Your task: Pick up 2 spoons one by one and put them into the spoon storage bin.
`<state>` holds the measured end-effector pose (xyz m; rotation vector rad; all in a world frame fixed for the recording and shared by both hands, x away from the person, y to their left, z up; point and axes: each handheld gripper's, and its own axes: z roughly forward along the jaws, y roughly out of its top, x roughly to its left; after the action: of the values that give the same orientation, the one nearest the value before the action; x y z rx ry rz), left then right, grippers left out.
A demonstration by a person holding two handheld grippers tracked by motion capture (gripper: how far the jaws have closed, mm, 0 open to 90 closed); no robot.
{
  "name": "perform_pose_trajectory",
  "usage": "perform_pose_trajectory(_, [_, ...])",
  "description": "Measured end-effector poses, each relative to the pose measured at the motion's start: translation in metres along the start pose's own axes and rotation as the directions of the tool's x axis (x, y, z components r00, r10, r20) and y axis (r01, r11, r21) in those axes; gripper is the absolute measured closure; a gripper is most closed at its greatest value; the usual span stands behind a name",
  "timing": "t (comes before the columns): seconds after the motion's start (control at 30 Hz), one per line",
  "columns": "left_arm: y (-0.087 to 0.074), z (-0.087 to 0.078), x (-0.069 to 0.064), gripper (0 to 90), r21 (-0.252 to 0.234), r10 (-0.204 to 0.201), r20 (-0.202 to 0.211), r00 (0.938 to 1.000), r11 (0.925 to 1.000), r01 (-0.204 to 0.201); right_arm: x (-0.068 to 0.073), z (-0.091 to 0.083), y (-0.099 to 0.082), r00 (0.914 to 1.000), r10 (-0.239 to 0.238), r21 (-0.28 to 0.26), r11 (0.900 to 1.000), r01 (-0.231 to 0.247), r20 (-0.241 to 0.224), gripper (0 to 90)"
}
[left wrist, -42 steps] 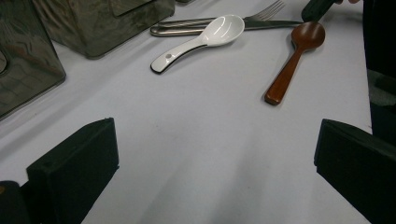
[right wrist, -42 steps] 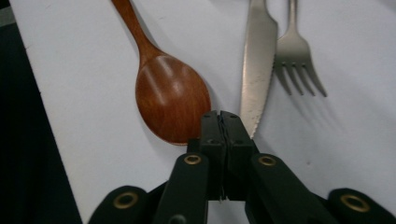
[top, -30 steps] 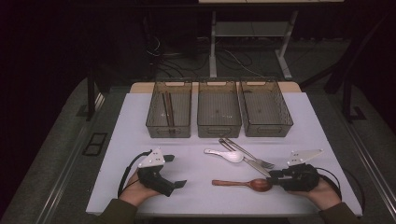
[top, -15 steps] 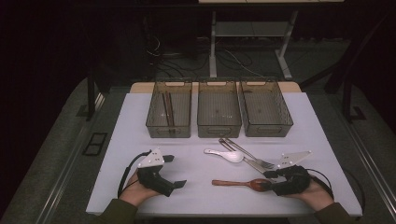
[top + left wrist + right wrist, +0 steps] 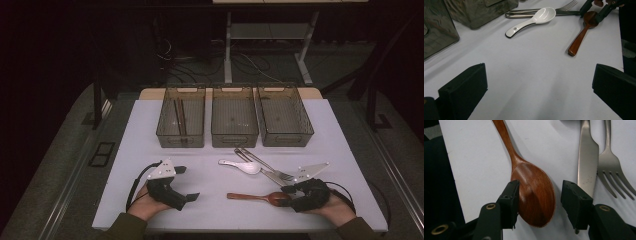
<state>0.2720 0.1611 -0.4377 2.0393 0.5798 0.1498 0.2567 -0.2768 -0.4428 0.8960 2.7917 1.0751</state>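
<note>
Now the right gripper (image 5: 540, 195) has its jaws parted around the bowl of the wooden spoon (image 5: 534, 195); they have just been opening, one pad close against the bowl and the other clear of it, so nothing is pinched. The spoon lies flat on the white table (image 5: 210, 210), just beside the knife (image 5: 587, 165) and fork (image 5: 610, 170), near the person's edge. By the look of it the grasp is being reset or the spoon was just let go, while the left gripper (image 5: 186, 183) rests wide open and empty well apart from it.

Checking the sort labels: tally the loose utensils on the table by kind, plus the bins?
Spoons: 2, the brown wooden spoon and the white ceramic spoon
Forks: 1, the silver metal fork
Knives: 1, the silver metal knife
Bins: 3, clear smoky plastic bins
Total: 7
</note>
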Motion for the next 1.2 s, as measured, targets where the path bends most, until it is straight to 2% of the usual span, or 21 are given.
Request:
perform_pose_trajectory(0.17, [0.0000, 0.0000, 0.0000, 0.0, 0.000, 0.000, 0.000, 1.0000, 1.0000, 0.000, 0.0027, 0.0004, 0.0004, 0.9993, -0.035, 0.012, 0.9993, 0.035, 0.007, 51.0])
perform_pose_trajectory(0.3, [0.0000, 0.0000, -0.0003, 0.0, -0.003, -0.003, -0.001, 1.0000, 1.0000, 0.003, 0.0045, 0.0004, -0.0003, 0.9978, -0.064, 0.013, 0.9979, 0.064, -0.019, 57.4])
perform_pose_trajectory(0.63, [0.0000, -0.0001, -0.0003, 0.0, -0.003, -0.001, -0.002, 1.0000, 1.0000, 0.001, 0.0063, 0.0011, -0.0004, 0.9924, -0.087, 0.021, 0.9958, 0.089, -0.087, 74.1])
perform_pose_trajectory(0.7, [0.0001, -0.0001, -0.0003, 0.0, -0.002, 0.000, -0.002, 1.0000, 1.0000, 0.000, 0.0069, 0.0011, -0.0003, 0.9921, -0.092, 0.025, 0.9952, 0.095, -0.085, 76.0])
perform_pose_trajectory(0.97, [0.0001, -0.0002, -0.0002, 0.0, -0.002, 0.000, -0.001, 1.0000, 1.0000, 0.000, 0.0053, 0.0007, -0.0005, 0.9915, -0.087, 0.015, 0.9960, 0.088, -0.097, 79.7])
perform_pose_trajectory(1.2, [0.0002, -0.0003, 0.0000, 0.0, 0.001, 0.003, 0.000, 1.0000, 1.0000, -0.003, 0.0047, -0.0013, 0.0020, 0.9964, -0.060, -0.005, 0.9982, 0.060, -0.059, 80.5])
